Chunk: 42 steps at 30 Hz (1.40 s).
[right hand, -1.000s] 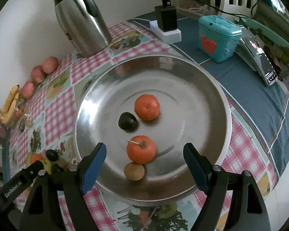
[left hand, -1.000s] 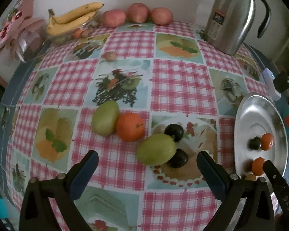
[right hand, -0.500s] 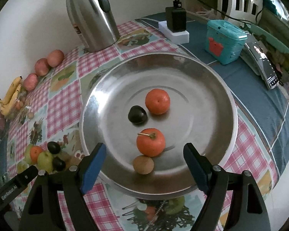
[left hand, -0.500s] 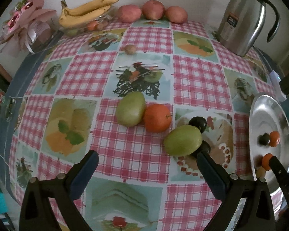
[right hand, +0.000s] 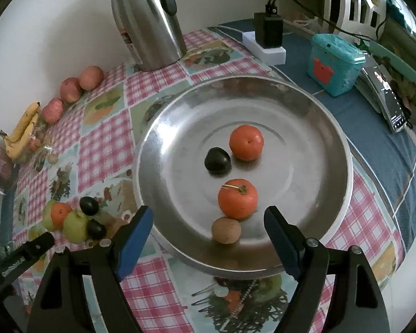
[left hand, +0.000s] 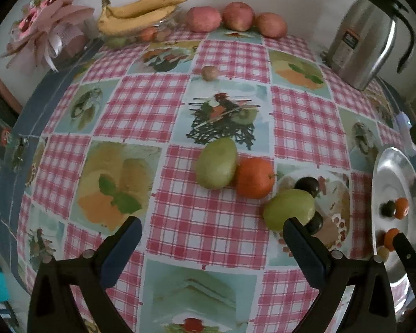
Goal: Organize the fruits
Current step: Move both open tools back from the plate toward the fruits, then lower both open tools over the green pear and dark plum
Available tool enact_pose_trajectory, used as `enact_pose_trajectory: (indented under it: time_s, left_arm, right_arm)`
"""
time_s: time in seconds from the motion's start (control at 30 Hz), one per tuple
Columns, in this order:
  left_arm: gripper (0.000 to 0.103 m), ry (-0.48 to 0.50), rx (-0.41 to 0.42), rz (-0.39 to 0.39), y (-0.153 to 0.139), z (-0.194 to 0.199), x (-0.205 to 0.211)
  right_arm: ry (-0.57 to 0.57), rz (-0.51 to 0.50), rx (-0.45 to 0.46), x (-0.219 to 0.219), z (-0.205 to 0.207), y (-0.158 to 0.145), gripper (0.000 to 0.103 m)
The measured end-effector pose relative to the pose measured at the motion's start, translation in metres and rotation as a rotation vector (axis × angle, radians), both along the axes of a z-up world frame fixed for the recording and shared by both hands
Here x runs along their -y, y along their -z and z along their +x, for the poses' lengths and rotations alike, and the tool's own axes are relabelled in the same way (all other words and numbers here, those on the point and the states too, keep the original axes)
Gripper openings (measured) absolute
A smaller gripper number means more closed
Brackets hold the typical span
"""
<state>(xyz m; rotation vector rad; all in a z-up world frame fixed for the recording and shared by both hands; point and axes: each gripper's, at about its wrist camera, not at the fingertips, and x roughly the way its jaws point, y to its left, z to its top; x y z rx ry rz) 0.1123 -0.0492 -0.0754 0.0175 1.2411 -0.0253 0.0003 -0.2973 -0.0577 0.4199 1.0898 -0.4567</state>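
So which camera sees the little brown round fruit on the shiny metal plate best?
The right wrist view: the little brown round fruit sits close and whole on the shiny metal plate. The left wrist view shows it tiny and blurred at the plate's near edge.

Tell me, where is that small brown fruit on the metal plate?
In the right wrist view, the small brown fruit lies near the plate's front rim, touching the stemmed orange.
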Motion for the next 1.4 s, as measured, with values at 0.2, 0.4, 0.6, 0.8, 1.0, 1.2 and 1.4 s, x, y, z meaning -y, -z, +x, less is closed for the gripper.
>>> enact_pose_trajectory:
  time_s: [0.2,0.4,0.6,0.8,1.0,1.2,1.4]
  left_arm:
    - [0.103,-0.063,0.024,0.012,-0.004,0.005,-0.023]
    - [0.103,-0.106,0.056,0.020,-0.013,0.009,-0.043]
    - [0.103,-0.153,0.054,0.008,-0.014,0.019,-0.064]
    - [0.103,-0.226,0.077,0.007,-0.021,0.024,-0.090]
    - [0.103,-0.256,0.099,0.010,-0.029,0.028,-0.102]
    - [0.103,-0.253,0.094,-0.026,-0.031,0.030,-0.098]
    - [0.103,-0.200,0.084,0.005,-0.028,0.028,-0.074]
  right_arm:
    - [-0.036,-0.021,-0.017,-0.021,0.015,-0.011,0.083]
    - [-0.083,-0.033,-0.013,-0.046,0.030,-0.024,0.083]
    - [-0.149,0.005,-0.039,-0.077,0.052,-0.025,0.083]
    - [-0.217,0.034,-0.033,-0.106,0.076,-0.025,0.083]
    - [-0.245,0.068,-0.049,-0.121,0.097,-0.020,0.083]
    - [-0.272,0.082,-0.062,-0.129,0.112,-0.016,0.083]
    - [-0.256,0.054,-0.126,-0.119,0.110,-0.001,0.083]
